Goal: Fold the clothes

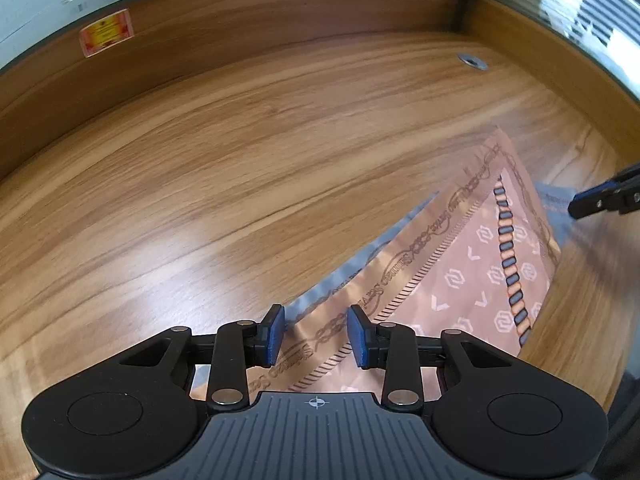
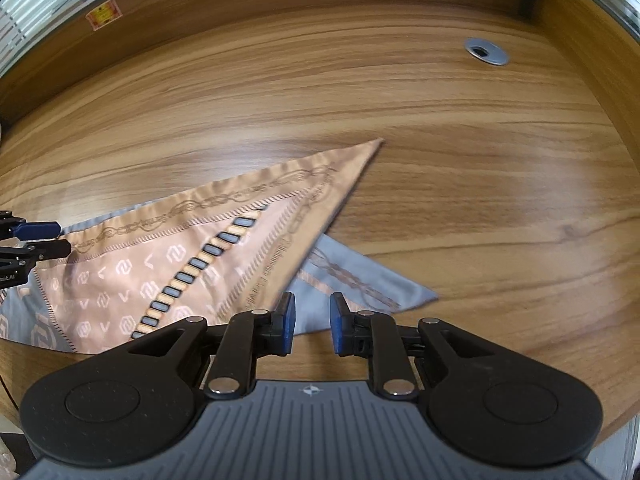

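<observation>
On the wooden desk point(image 2: 440, 128) lies a scarf point(image 2: 192, 256), folded into a rough triangle, peach side up with chain and logo print, its grey underside showing along the edges. One pointed corner reaches toward the middle of the desk; a grey corner point(image 2: 380, 284) sticks out from under the peach layer on the right.

The left hand-held gripper point(image 1: 316, 334) hangs over the scarf's near left edge with its blue pads point(image 1: 276, 334) apart. The printed border of the scarf shows in the gap between them, but the pads do not press on it; whether the tips touch the cloth I cannot tell. In the right wrist view it comes in from the left edge, at the scarf's border.

The right hand-held gripper point(image 2: 312, 324) also stands with its jaws apart, narrower than the left. It is over the grey corner, with grey cloth and bare wood showing in the gap; nothing is clamped.

Beyond the scarf the desk is bare wood up to a raised wooden back panel, which bears a small red and yellow sticker point(image 1: 106, 34). A round metal grommet point(image 2: 486, 52) sits near the far right corner, well apart from the scarf. The scarf's near edge lies at the desk's front edge.
</observation>
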`<state>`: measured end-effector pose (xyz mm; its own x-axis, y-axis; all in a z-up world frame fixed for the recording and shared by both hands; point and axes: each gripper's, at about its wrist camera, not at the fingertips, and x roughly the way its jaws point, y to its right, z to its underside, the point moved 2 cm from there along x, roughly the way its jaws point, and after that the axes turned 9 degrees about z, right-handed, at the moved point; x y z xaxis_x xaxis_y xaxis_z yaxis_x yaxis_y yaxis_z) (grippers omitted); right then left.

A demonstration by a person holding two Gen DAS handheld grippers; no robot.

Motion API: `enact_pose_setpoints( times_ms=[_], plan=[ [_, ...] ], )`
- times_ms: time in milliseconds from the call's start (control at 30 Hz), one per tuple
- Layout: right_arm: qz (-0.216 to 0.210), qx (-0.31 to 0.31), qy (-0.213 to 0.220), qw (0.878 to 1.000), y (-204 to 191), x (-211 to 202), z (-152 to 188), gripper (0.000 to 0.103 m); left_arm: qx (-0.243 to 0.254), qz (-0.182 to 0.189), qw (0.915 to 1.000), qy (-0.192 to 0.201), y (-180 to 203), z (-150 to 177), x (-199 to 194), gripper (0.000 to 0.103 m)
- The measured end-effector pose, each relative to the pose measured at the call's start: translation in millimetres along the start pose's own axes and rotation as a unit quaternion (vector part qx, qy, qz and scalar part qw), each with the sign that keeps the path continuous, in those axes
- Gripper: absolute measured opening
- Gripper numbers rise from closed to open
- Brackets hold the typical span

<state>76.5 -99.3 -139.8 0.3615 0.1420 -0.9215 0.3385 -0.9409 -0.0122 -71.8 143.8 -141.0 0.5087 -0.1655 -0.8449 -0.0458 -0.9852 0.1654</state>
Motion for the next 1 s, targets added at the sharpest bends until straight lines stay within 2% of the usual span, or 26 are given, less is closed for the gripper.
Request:
enact_pose_setpoints(
  times_ms=[133, 167, 200, 233, 467, 900, 933, 1000],
  plan=[
    [0.003, 0.01, 0.002, 1.0, 10, -3, 6, 0.022, 0.02, -0.003, 0.9998, -0.006, 0, -1, 5, 0.024],
    [0.005, 0.013, 0.002, 1.0, 12, -4, 8, 0.022, 0.022, -0.002, 0.9997, -0.006, 0, -1, 5, 0.016],
    [0.006, 0.017, 0.003, 1.0, 15, -5, 9, 0.022, 0.024, -0.002, 0.9997, -0.006, 0, -2, 5, 0.004],
    [0.007, 0.019, 0.003, 1.0, 17, -6, 11, 0.022, 0.024, -0.001, 0.9997, -0.003, 0, -1, 4, 0.003],
    [0.013, 0.036, 0.006, 0.999, 27, -12, 20, 0.022, 0.015, -0.007, 0.9996, 0.024, 1, -2, -5, 0.002],
    [0.017, 0.027, 0.012, 0.999, 26, -18, 25, 0.023, -0.017, -0.041, 0.9985, 0.031, -1, -3, 1, 0.005],
    [0.017, 0.022, 0.014, 1.0, 24, -18, 24, 0.025, -0.022, -0.043, 0.9983, 0.034, -1, -3, 0, 0.007],
    [0.014, 0.013, 0.02, 1.0, 18, -20, 20, 0.026, -0.032, -0.046, 0.9976, 0.041, -3, -1, -5, 0.023]
  ],
)
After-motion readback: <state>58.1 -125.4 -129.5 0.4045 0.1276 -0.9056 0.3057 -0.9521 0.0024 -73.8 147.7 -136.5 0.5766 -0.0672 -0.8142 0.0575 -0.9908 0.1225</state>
